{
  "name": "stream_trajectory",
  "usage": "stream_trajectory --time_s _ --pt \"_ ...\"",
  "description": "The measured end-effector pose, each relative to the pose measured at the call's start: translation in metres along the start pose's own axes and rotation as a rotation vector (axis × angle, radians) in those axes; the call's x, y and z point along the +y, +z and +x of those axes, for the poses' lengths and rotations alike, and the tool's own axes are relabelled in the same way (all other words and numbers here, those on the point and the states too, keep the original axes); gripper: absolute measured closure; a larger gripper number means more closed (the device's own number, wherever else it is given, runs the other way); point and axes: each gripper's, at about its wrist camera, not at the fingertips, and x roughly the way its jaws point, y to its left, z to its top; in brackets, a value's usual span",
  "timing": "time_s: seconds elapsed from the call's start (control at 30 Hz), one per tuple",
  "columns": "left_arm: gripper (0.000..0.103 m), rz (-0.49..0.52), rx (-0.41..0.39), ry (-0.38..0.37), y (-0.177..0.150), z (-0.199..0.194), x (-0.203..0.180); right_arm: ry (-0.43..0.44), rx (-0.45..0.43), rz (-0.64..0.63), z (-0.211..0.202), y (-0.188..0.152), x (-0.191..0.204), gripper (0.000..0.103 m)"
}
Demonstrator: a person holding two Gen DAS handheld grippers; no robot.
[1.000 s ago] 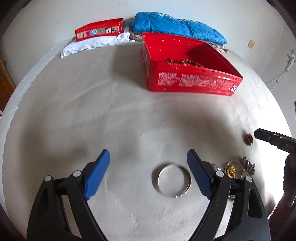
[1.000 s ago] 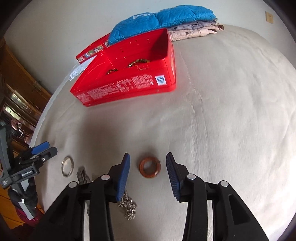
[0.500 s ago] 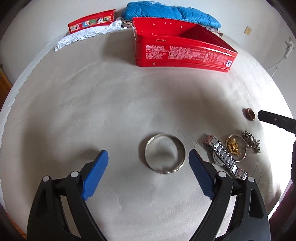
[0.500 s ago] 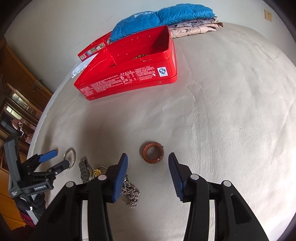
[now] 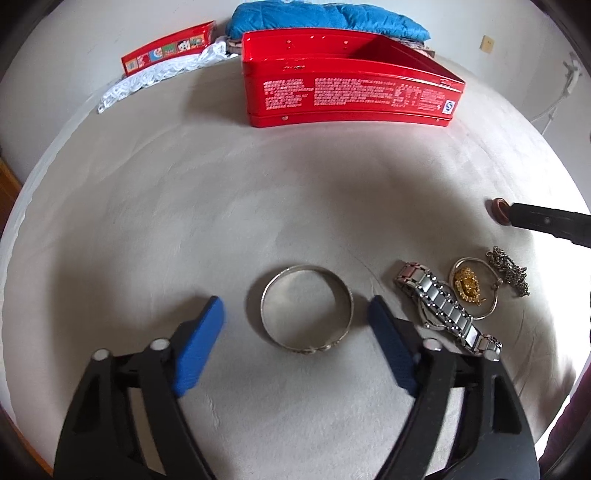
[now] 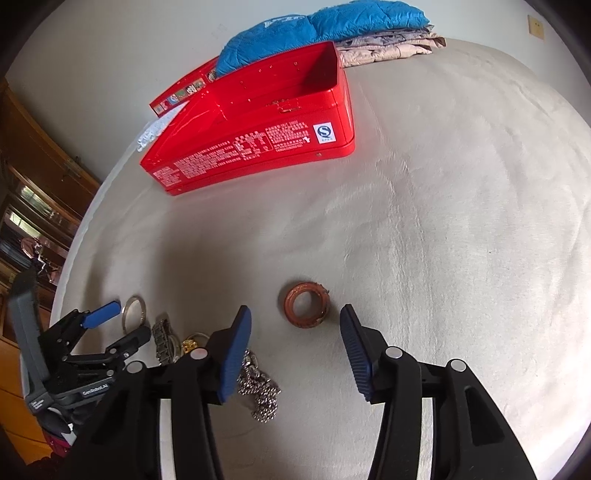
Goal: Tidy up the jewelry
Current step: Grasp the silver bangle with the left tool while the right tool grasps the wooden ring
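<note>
A silver bangle (image 5: 307, 307) lies flat on the beige cloth between the fingers of my open left gripper (image 5: 295, 314). It also shows in the right wrist view (image 6: 133, 313). A brown-orange ring bracelet (image 6: 306, 303) lies just ahead of my open right gripper (image 6: 295, 325); it also shows in the left wrist view (image 5: 499, 209). A metal link watch band (image 5: 445, 307), a gold pendant on a hoop (image 5: 468, 286) and a silver chain (image 5: 509, 270) lie to the bangle's right. The open red tin (image 5: 351, 96) stands farther back.
A blue quilted jacket (image 6: 317, 26) and folded cloth (image 6: 391, 44) lie behind the tin. The red lid (image 5: 170, 47) and white lace (image 5: 159, 74) lie at the back left. A wooden cabinet (image 6: 33, 177) stands left of the bed.
Both grippers have come lower and closer to the cloth. The left now has the bangle between its fingers; the right has neared the brown bracelet.
</note>
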Motion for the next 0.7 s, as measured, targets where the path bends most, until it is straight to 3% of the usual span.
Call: stream_trajectory --time_s 0.33,0.53,0.7 --pt "0.052 0.018 -0.013 -0.021 0.0 -0.003 -0.007 -0.104 -0.002 -0.087 0.013 0.002 0.018 0.051" --pt "0.055 0.005 -0.021 -0.031 0.0 -0.004 -0.006 -0.175 -0.02 -0.12 0.013 -0.004 0.019 0.071" --pt "0.055 -0.008 -0.024 -0.039 0.001 -0.005 -0.002 -0.164 -0.019 -0.123 0.009 -0.007 0.018 0.073"
